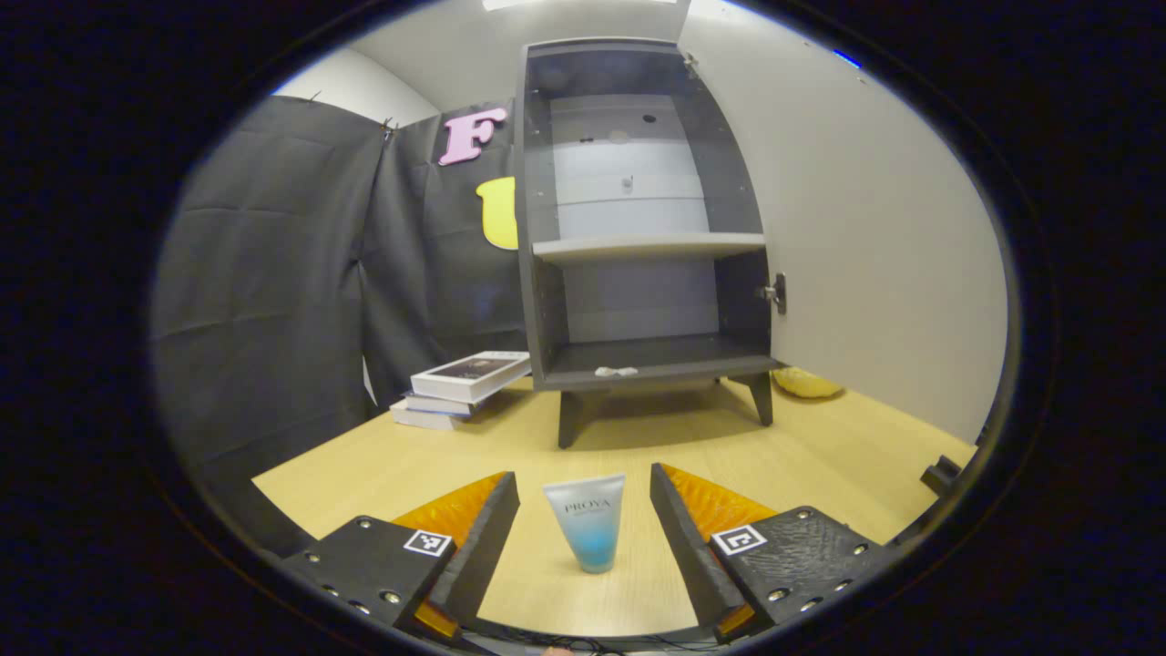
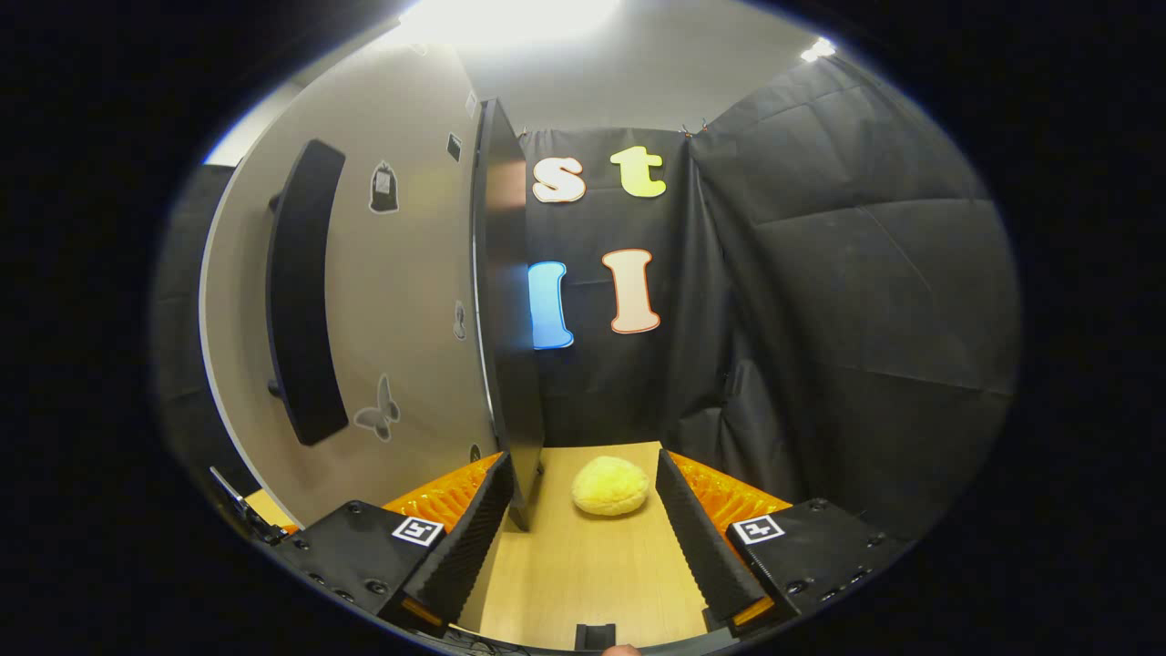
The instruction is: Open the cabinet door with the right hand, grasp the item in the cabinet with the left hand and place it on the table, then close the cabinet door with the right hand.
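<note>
A small blue and white tube [image 1: 588, 531] stands cap-down on the wooden table [image 1: 820, 446]. My left gripper [image 1: 584, 538] is open, its fingers on either side of the tube without touching it. Behind it the dark cabinet [image 1: 642, 219] stands with its pale door [image 1: 865, 237] swung wide to the right; its shelves are bare apart from a small white scrap on the bottom edge. In the right gripper view, my right gripper [image 2: 581, 538] is open beside the outer face of the door [image 2: 392, 301], which bears a long dark handle [image 2: 301, 292]. Nothing is between its fingers.
A stack of books [image 1: 460, 387] lies left of the cabinet. A soft yellow lump [image 2: 610, 486] rests on the table [image 2: 583, 583] behind the open door, also seen as a yellow lump [image 1: 806, 383] beside the cabinet leg. Black cloth walls close in the booth.
</note>
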{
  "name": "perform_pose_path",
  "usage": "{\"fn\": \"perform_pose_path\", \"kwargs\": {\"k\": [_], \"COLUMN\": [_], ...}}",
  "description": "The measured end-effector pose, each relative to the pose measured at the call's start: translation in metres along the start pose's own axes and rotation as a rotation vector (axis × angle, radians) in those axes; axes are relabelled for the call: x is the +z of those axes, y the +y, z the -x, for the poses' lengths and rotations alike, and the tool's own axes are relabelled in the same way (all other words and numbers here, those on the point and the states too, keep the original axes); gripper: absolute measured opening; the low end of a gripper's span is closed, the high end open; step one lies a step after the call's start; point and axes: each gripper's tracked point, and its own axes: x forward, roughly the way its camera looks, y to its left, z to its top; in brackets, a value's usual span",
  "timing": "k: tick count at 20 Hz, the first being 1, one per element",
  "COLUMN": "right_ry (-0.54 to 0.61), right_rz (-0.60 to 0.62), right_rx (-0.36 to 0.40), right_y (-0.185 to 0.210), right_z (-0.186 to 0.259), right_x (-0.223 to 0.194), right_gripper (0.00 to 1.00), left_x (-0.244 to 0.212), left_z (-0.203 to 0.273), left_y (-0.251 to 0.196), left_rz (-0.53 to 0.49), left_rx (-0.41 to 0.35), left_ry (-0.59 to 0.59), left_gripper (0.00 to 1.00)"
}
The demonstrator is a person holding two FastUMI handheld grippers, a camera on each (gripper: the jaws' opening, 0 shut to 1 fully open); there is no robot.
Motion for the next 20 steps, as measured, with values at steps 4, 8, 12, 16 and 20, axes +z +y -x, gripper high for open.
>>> {"fn": "perform_pose_path", "kwargs": {"k": [4,8,12,16,20], "right_ry": [-0.021,-0.036,-0.026,-0.026,-0.052], "right_rz": [-0.038,-0.030,-0.071,-0.067,-0.004], "right_rx": [0.033,0.019,-0.011,-0.035,-0.130], "right_y": [0.009,0.010,0.016,0.030,0.033], "right_z": [-0.003,0.000,0.011,0.027,0.037], "right_x": [0.018,0.036,0.056,0.071,0.077], "right_gripper": [0.98,0.98,0.93,0.98,0.97], "left_x": [0.071,0.122,0.151,0.177,0.181], "left_z": [0.018,0.028,0.028,0.019,0.012], "left_y": [0.024,0.053,0.080,0.104,0.135], "left_rz": [-0.004,-0.023,-0.022,-0.016,-0.017], "left_rx": [0.030,0.067,0.085,0.069,0.057], "left_ry": [-0.057,-0.065,-0.036,-0.083,-0.099], "left_gripper": [0.88,0.87,0.88,0.88,0.88]}}
